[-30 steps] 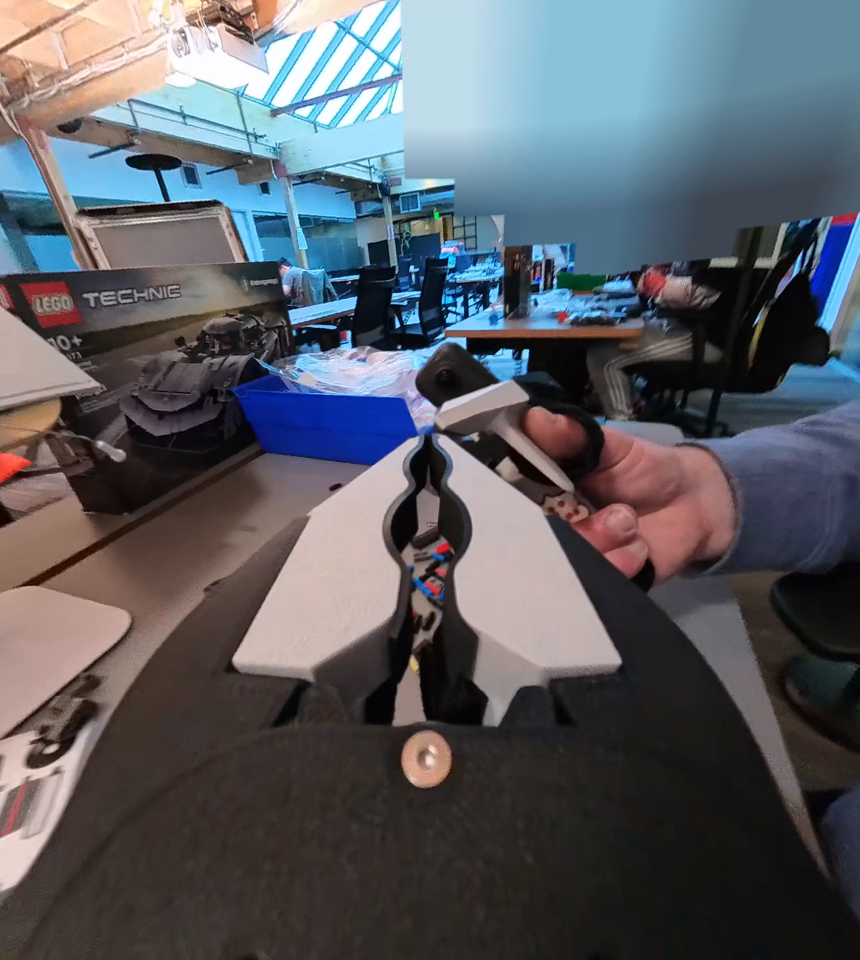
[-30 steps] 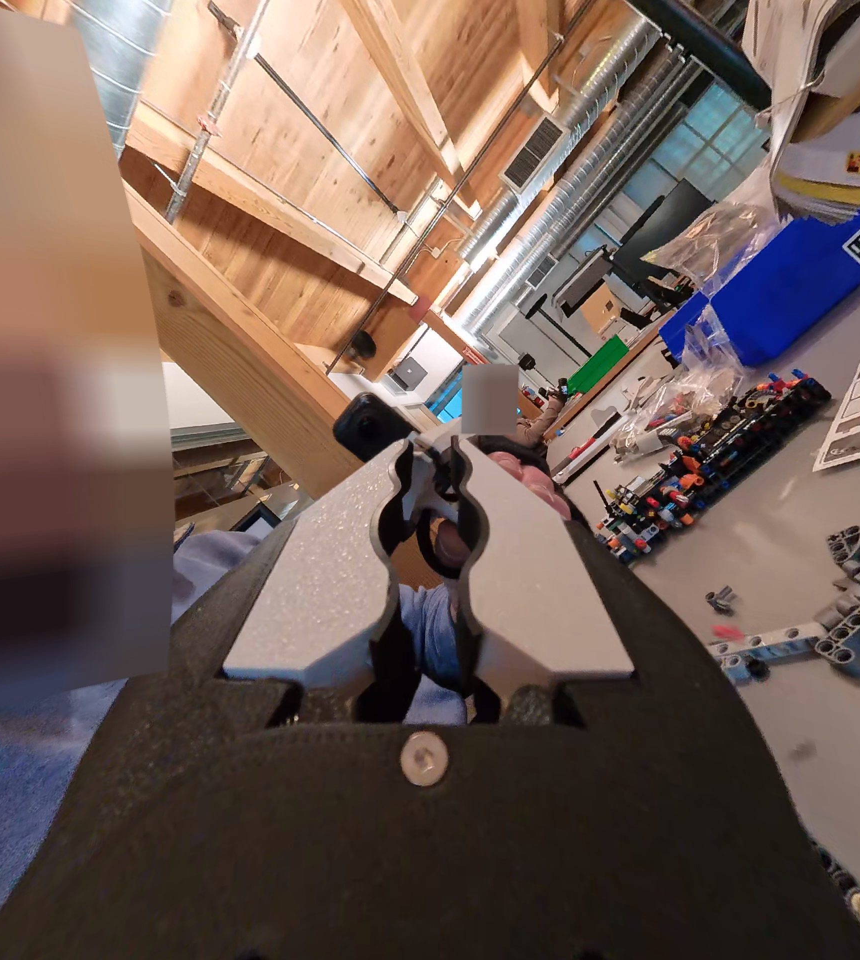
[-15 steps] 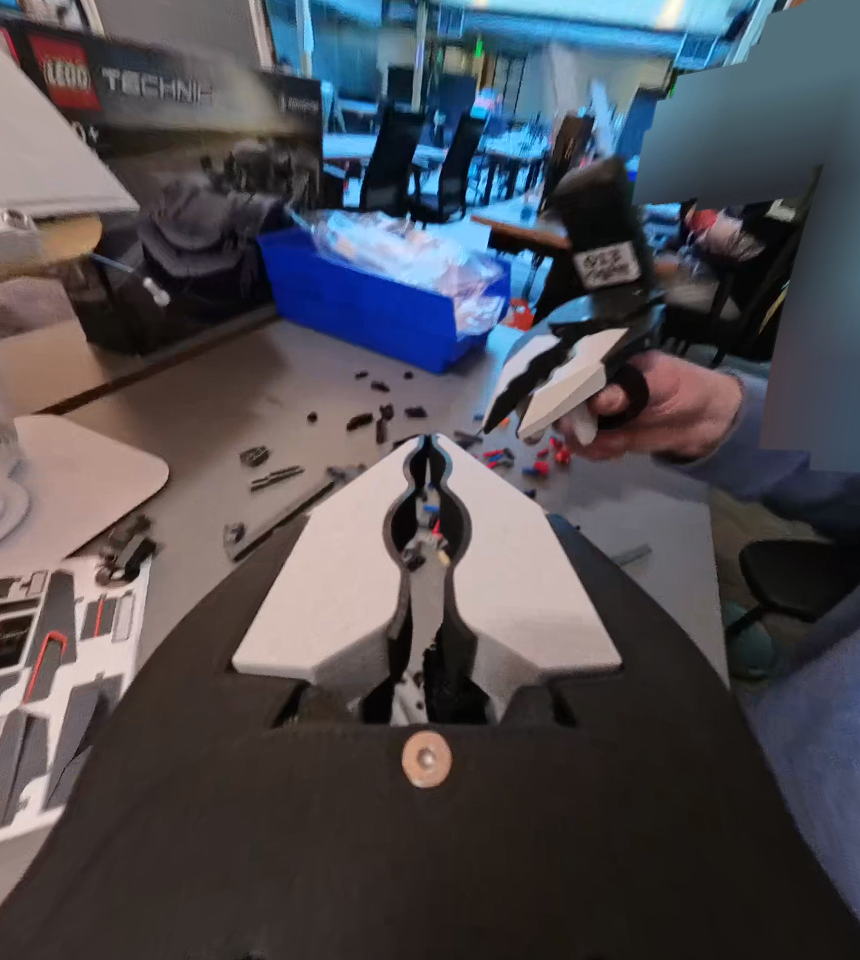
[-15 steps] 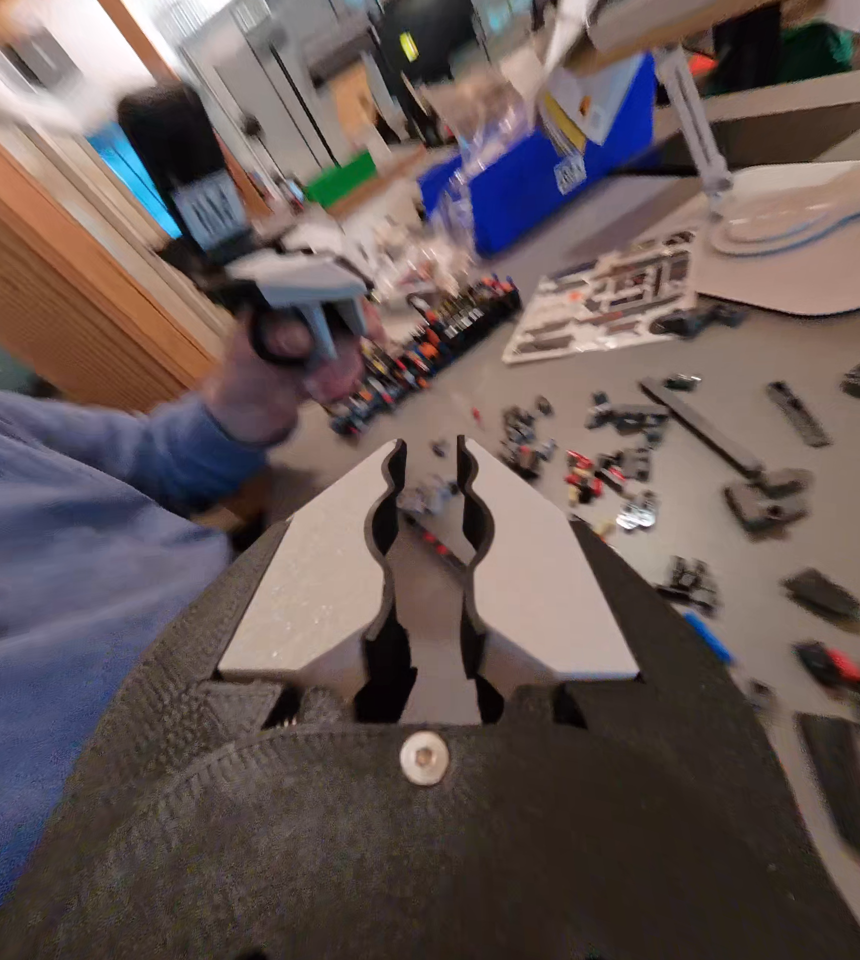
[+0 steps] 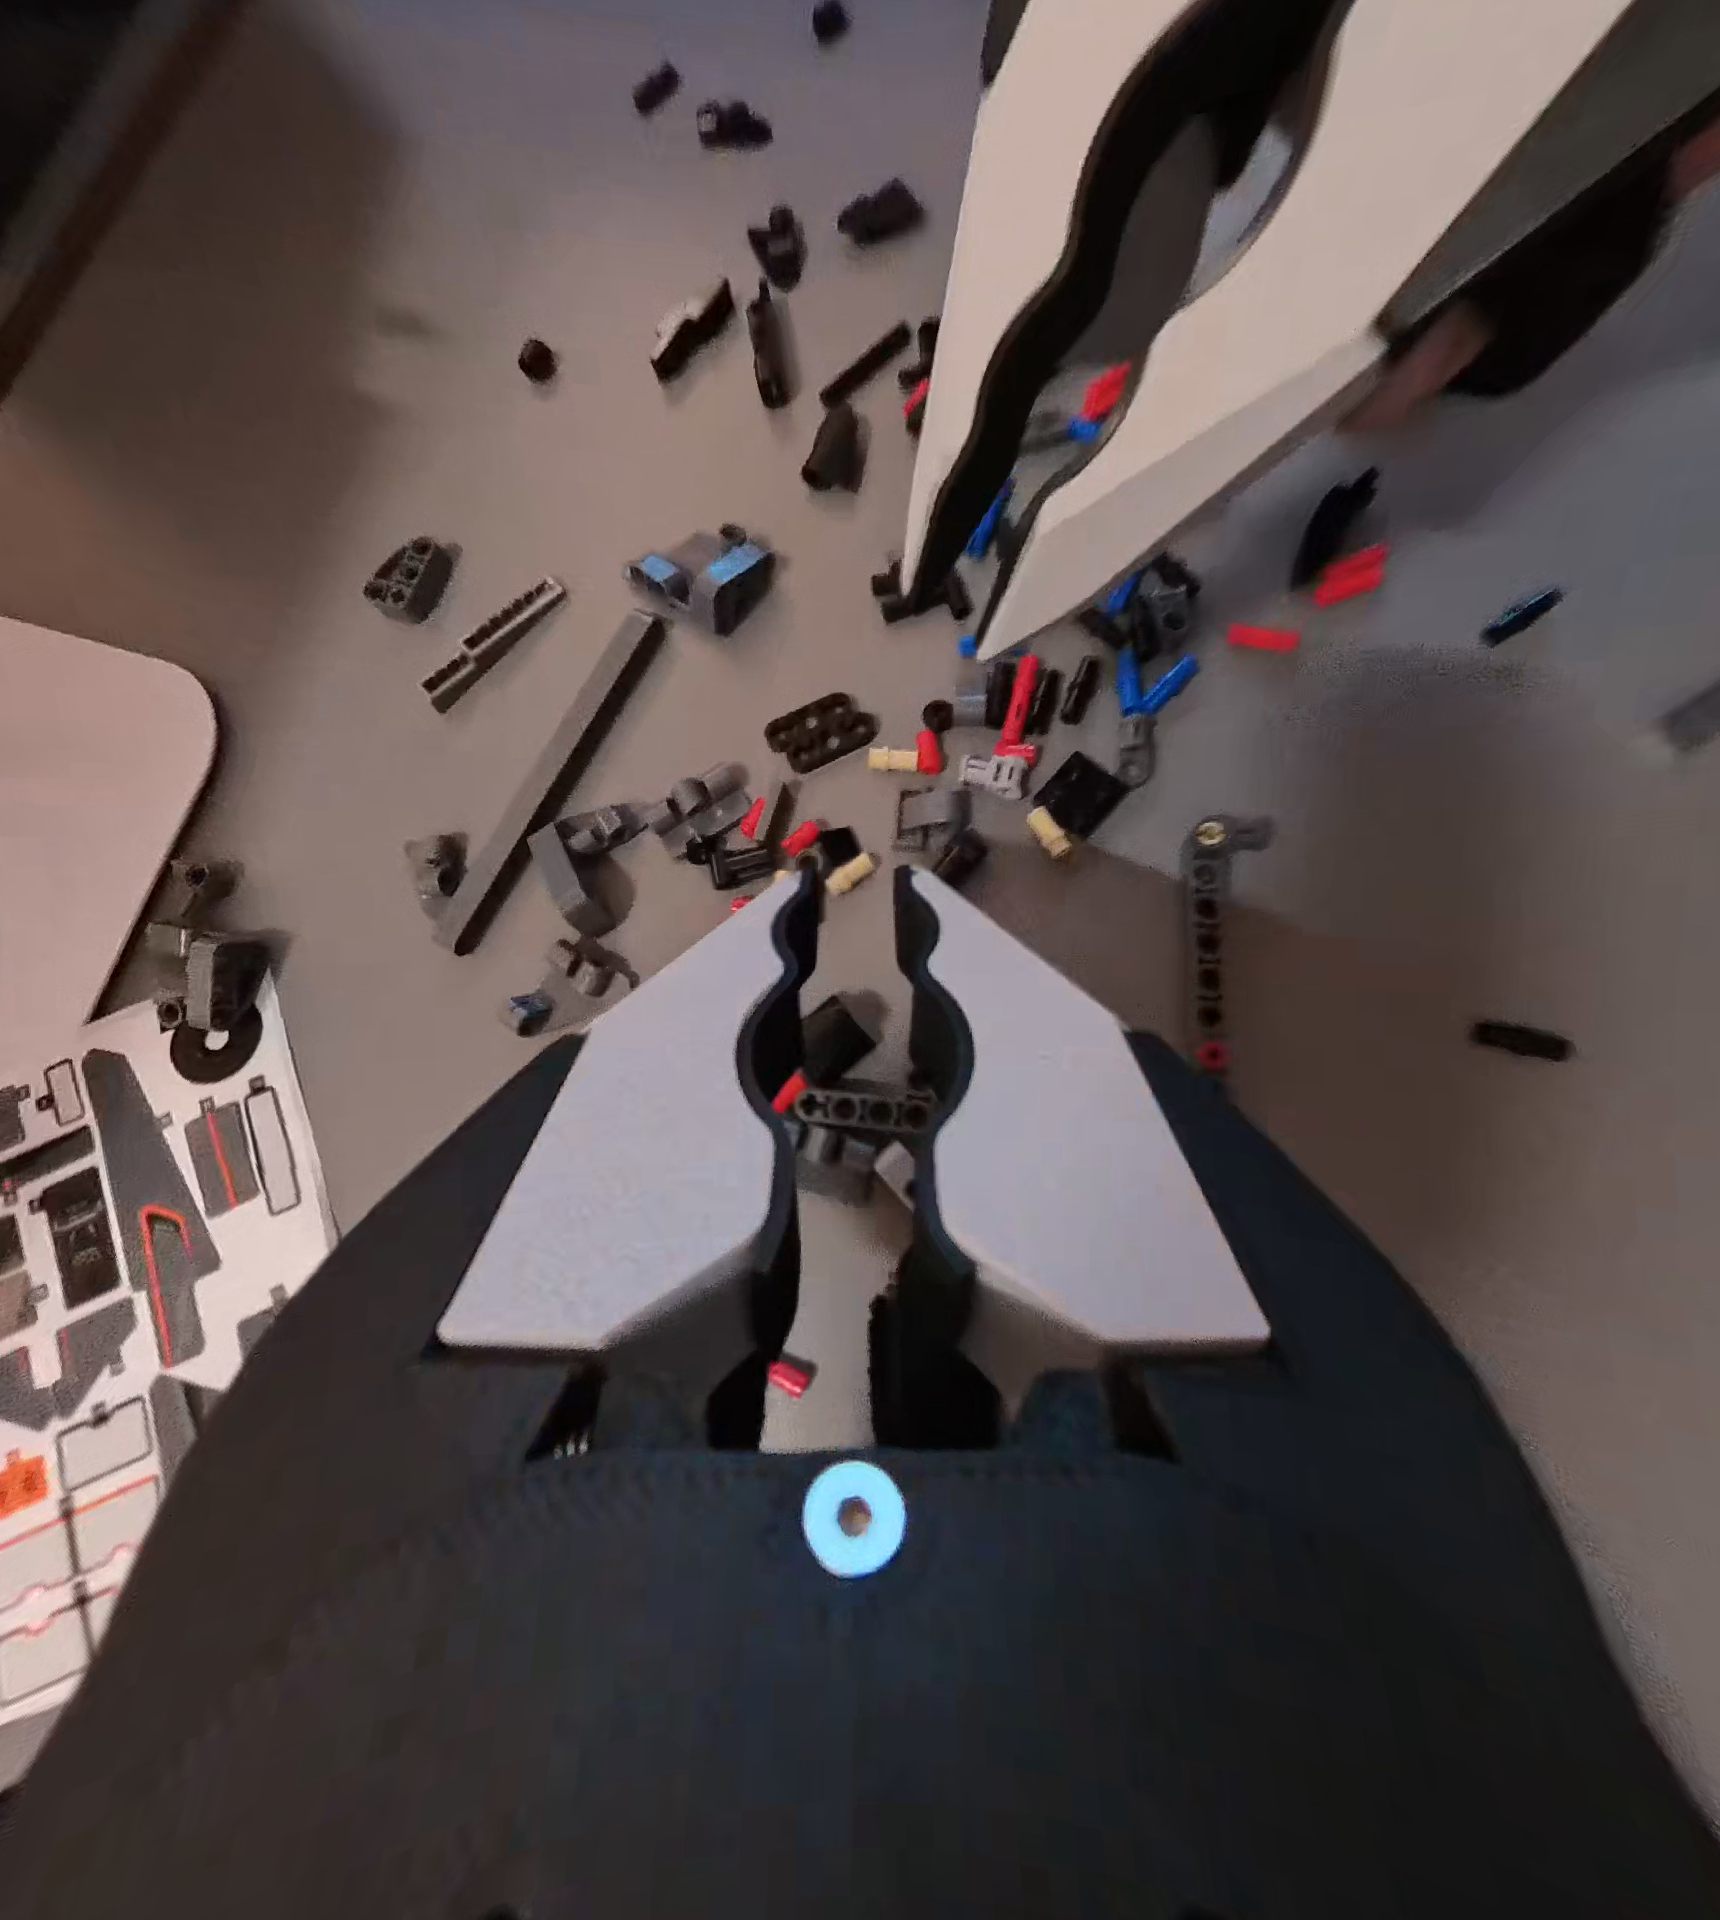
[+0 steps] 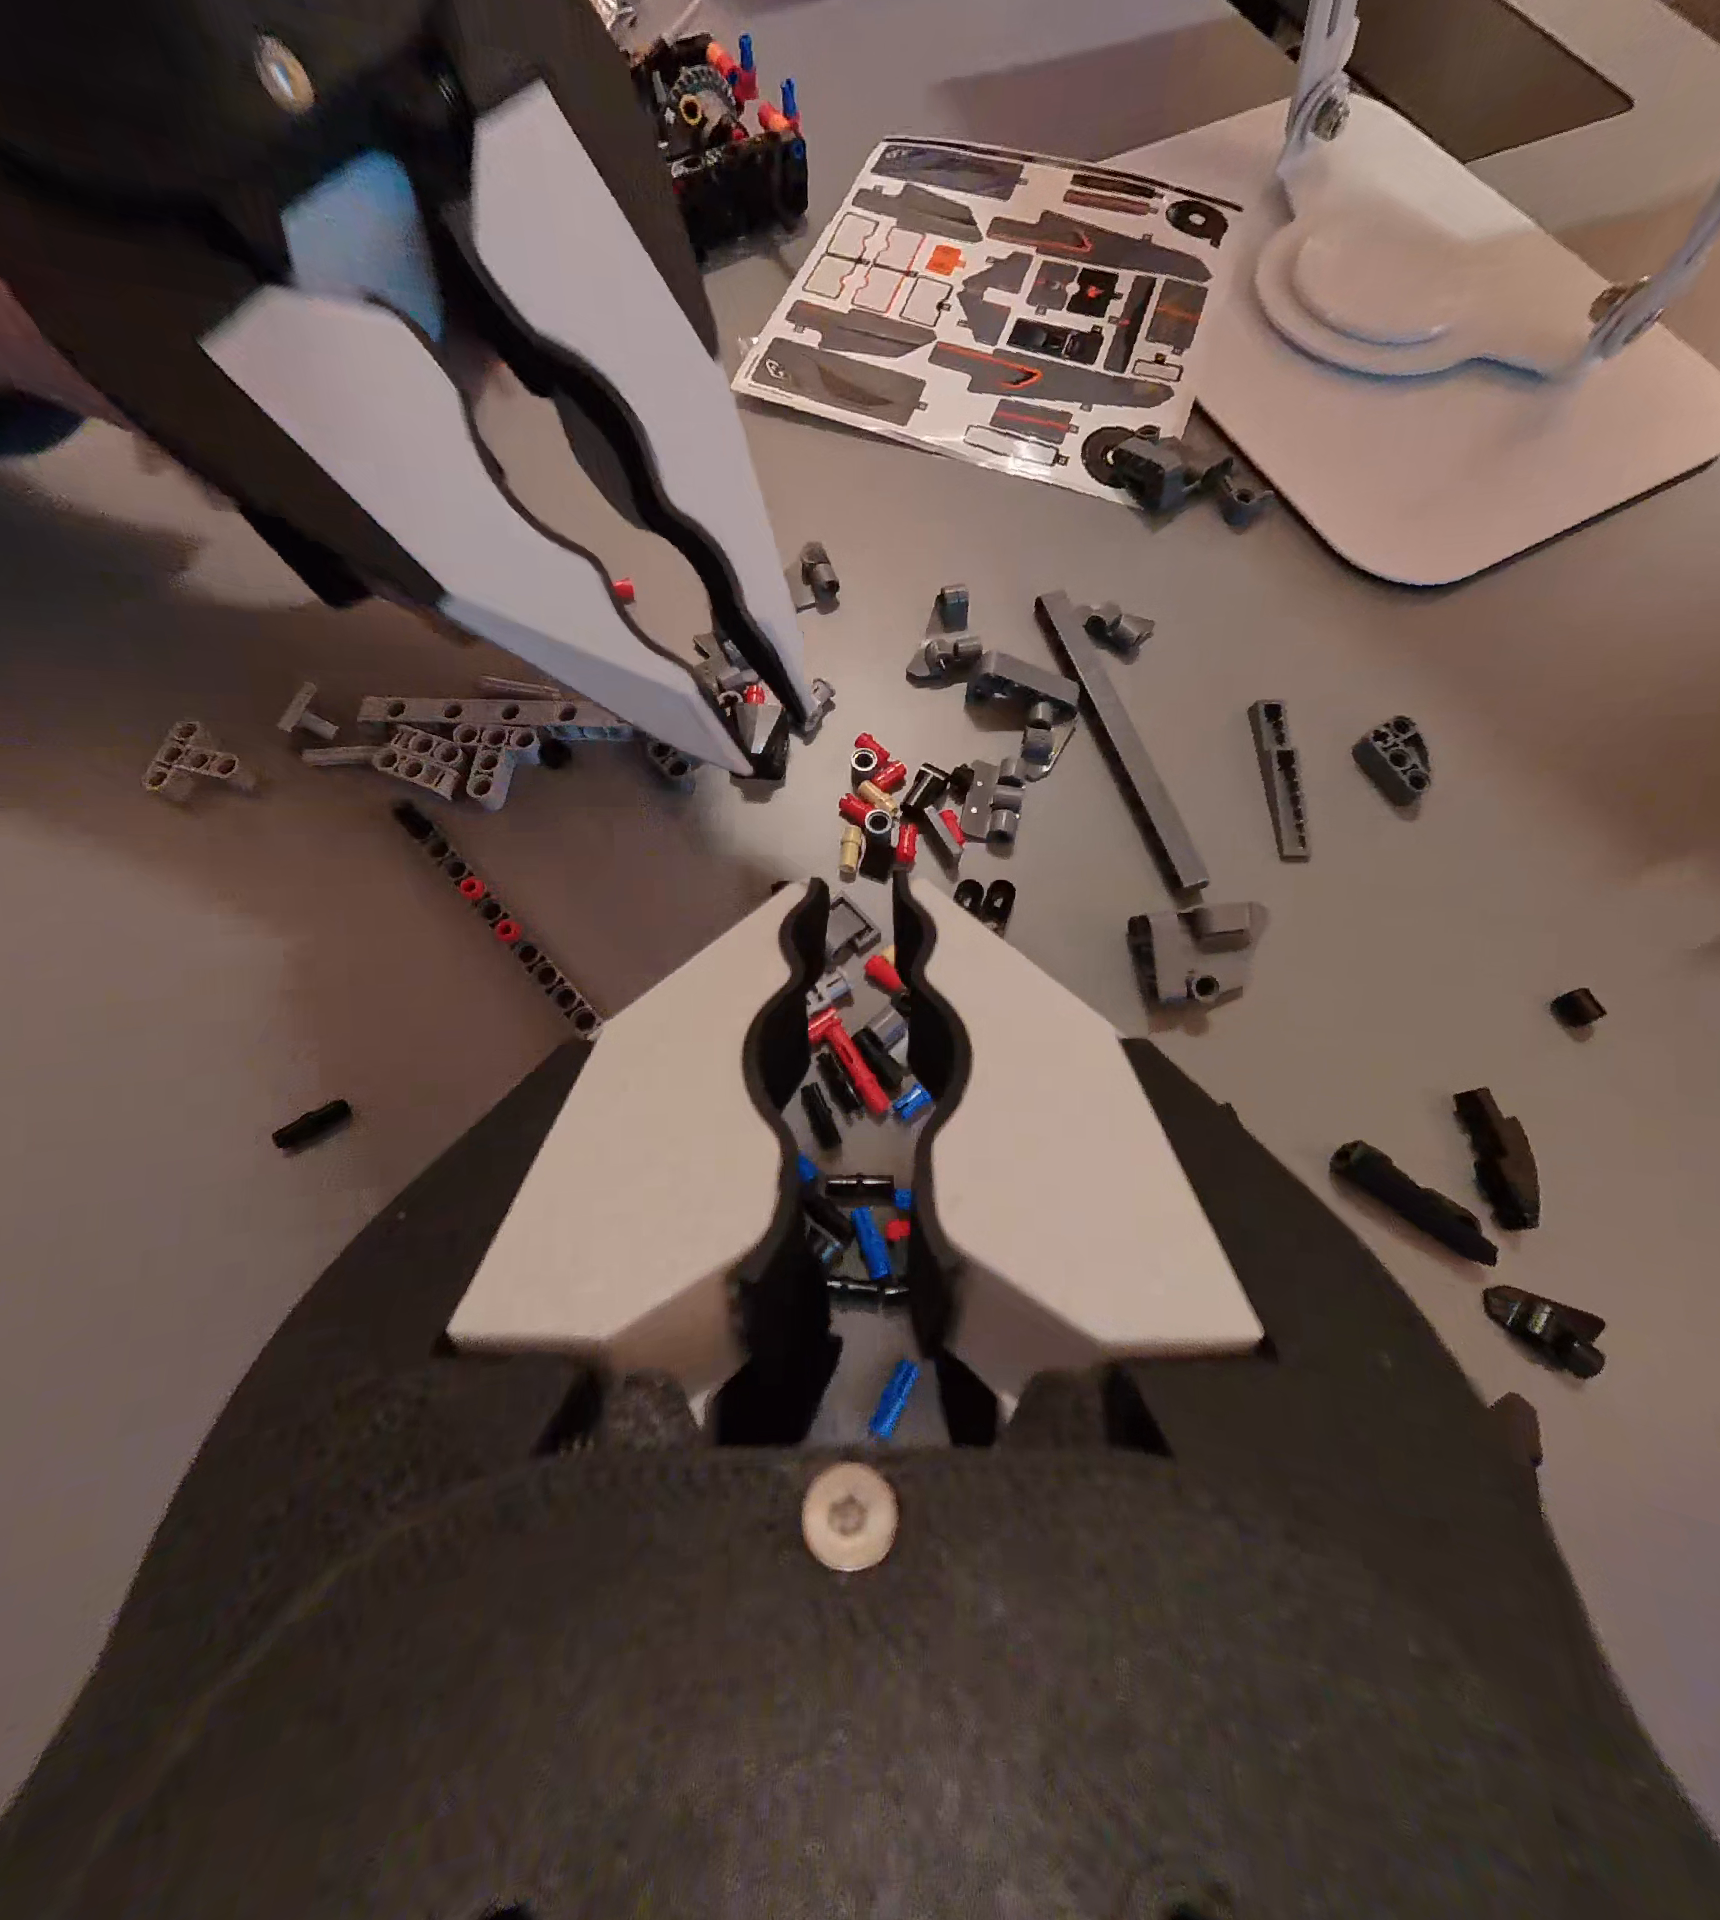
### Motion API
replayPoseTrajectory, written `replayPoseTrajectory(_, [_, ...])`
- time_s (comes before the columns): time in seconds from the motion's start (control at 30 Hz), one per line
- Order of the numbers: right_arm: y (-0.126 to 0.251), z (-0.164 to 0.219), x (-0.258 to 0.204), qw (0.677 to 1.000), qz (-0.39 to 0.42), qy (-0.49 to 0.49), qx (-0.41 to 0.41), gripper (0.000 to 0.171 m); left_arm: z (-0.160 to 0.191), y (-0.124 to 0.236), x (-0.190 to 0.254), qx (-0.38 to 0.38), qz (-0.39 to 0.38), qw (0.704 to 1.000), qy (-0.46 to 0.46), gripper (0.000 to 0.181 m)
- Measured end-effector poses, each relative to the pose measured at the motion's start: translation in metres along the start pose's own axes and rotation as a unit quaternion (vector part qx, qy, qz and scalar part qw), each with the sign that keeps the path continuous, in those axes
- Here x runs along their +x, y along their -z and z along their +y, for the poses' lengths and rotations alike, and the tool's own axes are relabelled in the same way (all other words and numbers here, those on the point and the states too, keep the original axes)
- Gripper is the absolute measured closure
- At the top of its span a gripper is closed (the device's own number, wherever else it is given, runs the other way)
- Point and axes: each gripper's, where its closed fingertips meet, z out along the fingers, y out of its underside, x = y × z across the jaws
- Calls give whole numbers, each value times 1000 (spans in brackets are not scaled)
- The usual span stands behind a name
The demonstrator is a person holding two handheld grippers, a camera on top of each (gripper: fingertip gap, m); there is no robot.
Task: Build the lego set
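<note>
- Lego set: its loose pieces point(image 6: 897, 800) lie scattered across the grey table point(image 6: 212, 987), unbuilt, with both grippers now tipped down over them after pointing out across the room a second ago.
- The white lamp base point(image 6: 1458, 416) stands at the table's far side; the sticker sheet point(image 6: 991, 301) lies just beside it, a dark grey part touching the sheet's corner.
- The left gripper point(image 5: 851, 883) hovers above the red, tan and black pins, jaws parted narrowly with nothing between them; in the right wrist view its tips point(image 6: 762, 727) sit right at a small grey-and-red cluster, though contact cannot be told.
- The right gripper point(image 6: 851, 888) hangs over the blue and red pins point(image 6: 861, 1049), jaws likewise slightly parted and empty.
- A long dark grey beam point(image 6: 1126, 738) lies apart from the pin pile; a light grey sub-assembly of holed beams point(image 6: 461, 732) rests near the left gripper's tips.
- A black beam with red pins point(image 6: 492, 914) lies alone, nearer the camera.
- Judged from this, the swing downward marks the start of picking: building has barely begun, and the first grasp looks likely at the central pile.
</note>
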Motion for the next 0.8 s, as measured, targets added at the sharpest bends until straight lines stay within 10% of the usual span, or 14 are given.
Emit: replayPoseTrajectory(0.8, [8, 2, -5, 997, -43, -8, 57, 164, 23, -38, -13, -70, -22, 997, -7, 178])
